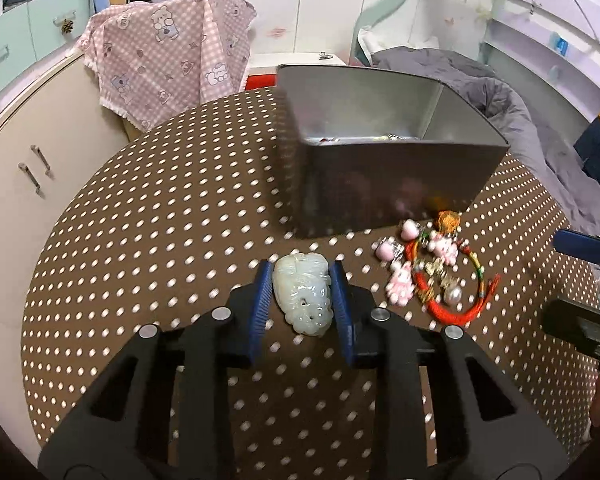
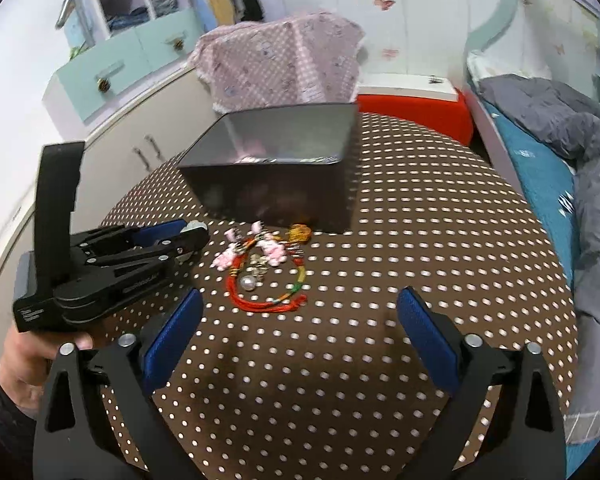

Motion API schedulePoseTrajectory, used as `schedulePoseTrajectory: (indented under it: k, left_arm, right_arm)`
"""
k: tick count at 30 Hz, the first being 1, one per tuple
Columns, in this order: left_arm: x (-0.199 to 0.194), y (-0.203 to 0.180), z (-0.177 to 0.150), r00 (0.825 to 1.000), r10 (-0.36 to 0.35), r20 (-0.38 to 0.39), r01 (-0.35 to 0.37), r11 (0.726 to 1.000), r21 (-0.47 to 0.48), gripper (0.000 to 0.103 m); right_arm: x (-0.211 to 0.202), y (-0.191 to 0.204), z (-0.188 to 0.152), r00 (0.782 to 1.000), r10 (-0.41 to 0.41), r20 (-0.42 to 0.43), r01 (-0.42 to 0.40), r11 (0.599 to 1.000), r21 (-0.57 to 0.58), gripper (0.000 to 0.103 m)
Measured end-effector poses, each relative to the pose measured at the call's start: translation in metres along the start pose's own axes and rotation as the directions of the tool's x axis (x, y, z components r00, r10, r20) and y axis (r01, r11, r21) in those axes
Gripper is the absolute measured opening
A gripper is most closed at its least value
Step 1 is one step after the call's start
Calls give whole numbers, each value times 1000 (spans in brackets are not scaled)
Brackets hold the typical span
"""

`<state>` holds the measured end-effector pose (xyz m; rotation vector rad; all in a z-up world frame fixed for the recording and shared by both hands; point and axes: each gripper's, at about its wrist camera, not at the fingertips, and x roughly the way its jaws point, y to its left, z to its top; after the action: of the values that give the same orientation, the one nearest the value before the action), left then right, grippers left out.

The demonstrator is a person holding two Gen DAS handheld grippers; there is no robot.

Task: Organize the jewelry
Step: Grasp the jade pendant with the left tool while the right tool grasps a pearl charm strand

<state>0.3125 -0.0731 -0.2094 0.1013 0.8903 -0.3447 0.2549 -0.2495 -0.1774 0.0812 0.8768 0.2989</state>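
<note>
Pale jade pendant (image 1: 302, 294) lengthwise between clamping left fingers (image 1: 262, 292); right fingers (image 2: 428, 336) spread.

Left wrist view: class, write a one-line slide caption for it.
Left gripper shut on a pale jade pendant on the dotted tablecloth, beside a grey tin and tangled charm bracelets.

Open tablecloth (image 2: 440, 240) lies right of the jewelry pile (image 2: 260, 268). The metal box (image 2: 276, 188) blocks the far side; left gripper (image 2: 190, 240) crowds the left.
</note>
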Motion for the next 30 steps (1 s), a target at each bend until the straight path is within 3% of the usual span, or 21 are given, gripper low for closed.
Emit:
schedulePoseTrajectory:
  k: [4, 13, 17, 18, 26, 30]
  left_arm:
    - [-7, 8, -8, 1000, 10, 0, -10, 1000, -16, 29]
    - [-8, 11, -14, 1000, 14, 9, -14, 1000, -14, 29]
    - [-9, 13, -14, 1000, 6, 11, -6, 1000, -20, 29]
    - [-9, 13, -14, 1000, 4, 12, -4, 1000, -21, 29]
    - [-26, 13, -21, 999, -38, 31, 38, 999, -14, 29]
    - [-49, 14, -13, 996, -47, 79, 48, 999, -12, 29]
  right_arm:
    - [22, 14, 3, 998, 46, -47, -48, 997, -53, 49]
    - [43, 21, 2, 998, 5, -59, -10, 996, -90, 20]
    - [46, 28, 2, 998, -37, -55, 29, 989, -148, 15]
    - [46, 29, 2, 997, -48, -56, 39, 987, -159, 9]
    - [10, 15, 6, 1000, 14, 14, -12, 995, -102, 9]
    - [-19, 11, 19, 996, 43, 74, -36, 995, -91, 9]
